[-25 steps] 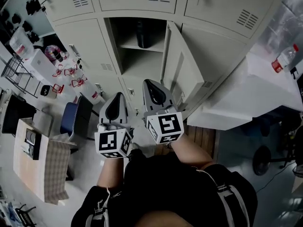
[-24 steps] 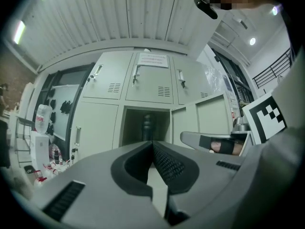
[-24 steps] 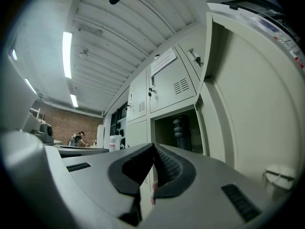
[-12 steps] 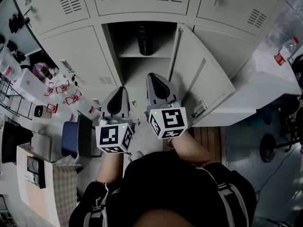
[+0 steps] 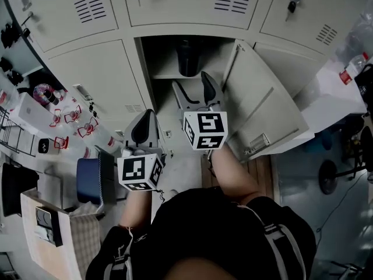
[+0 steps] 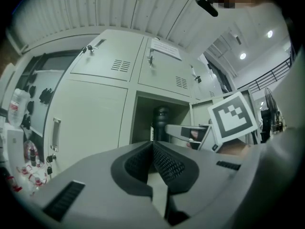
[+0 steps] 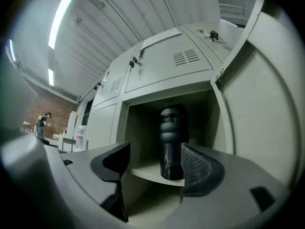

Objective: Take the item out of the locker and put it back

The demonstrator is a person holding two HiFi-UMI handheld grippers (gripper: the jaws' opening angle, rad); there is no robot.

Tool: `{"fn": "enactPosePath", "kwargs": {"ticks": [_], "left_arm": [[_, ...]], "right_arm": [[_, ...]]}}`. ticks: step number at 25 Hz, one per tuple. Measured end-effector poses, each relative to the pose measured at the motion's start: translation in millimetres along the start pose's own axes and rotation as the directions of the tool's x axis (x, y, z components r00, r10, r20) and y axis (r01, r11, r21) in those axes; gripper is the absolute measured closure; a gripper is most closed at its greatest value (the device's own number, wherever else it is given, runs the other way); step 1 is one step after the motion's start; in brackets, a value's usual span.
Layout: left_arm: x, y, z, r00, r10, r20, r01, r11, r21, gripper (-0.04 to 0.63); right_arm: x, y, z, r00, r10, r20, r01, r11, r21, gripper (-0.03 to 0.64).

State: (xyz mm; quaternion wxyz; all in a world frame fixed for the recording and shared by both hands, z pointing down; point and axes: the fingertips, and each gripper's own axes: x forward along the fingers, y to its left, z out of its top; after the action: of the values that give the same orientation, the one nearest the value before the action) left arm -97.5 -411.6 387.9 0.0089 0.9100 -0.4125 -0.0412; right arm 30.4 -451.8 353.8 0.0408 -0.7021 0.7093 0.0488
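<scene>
A black bottle (image 5: 186, 57) stands upright on the shelf (image 7: 147, 171) of the open locker, at the top middle of the head view. My right gripper (image 5: 192, 83) is raised in front of the locker opening, just short of the bottle. Its jaws are opening and nothing is between them. In the right gripper view the bottle (image 7: 173, 142) shows beyond the gap of my right gripper (image 7: 153, 151). My left gripper (image 5: 145, 124) hangs lower and to the left, shut and empty (image 6: 152, 147). It also sees the bottle (image 6: 159, 123).
The locker door (image 5: 268, 104) swings out to the right of my right arm. Closed lockers with keys surround the opening. A table with a plastic bottle (image 5: 352, 66) stands at the right, and a blue chair (image 5: 90, 179) with clutter at the left.
My right gripper has lifted and moved forward to the locker opening, and its jaws have parted. The lockers have come closer in view. The left gripper has kept its place.
</scene>
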Motion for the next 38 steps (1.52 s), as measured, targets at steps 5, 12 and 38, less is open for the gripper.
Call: {"fn": "enactPosePath", "kwargs": {"ticks": [5,12,38], "left_arm": [[7,14,-3,1.0,-0.001,-0.009,0.001,1.0,-0.004,0.582],[15,25,-1,1.0,-0.009,-0.01,0.009,1.0,0.004,0.583],[18,42,9,1.0,0.011,0.013,-0.012,1.0,0.028,0.583]], "right_arm": [[36,-19,-8,0.997,-0.059,-0.042,0.059,0.998,0.004,0.242],[72,-39,-12,0.992,-0.107,-0.071,0.107,0.994,-0.011,0.206],[120,-48,-24,0.98,-0.043,-0.196,0.054,0.997,0.052,0.215]]}}
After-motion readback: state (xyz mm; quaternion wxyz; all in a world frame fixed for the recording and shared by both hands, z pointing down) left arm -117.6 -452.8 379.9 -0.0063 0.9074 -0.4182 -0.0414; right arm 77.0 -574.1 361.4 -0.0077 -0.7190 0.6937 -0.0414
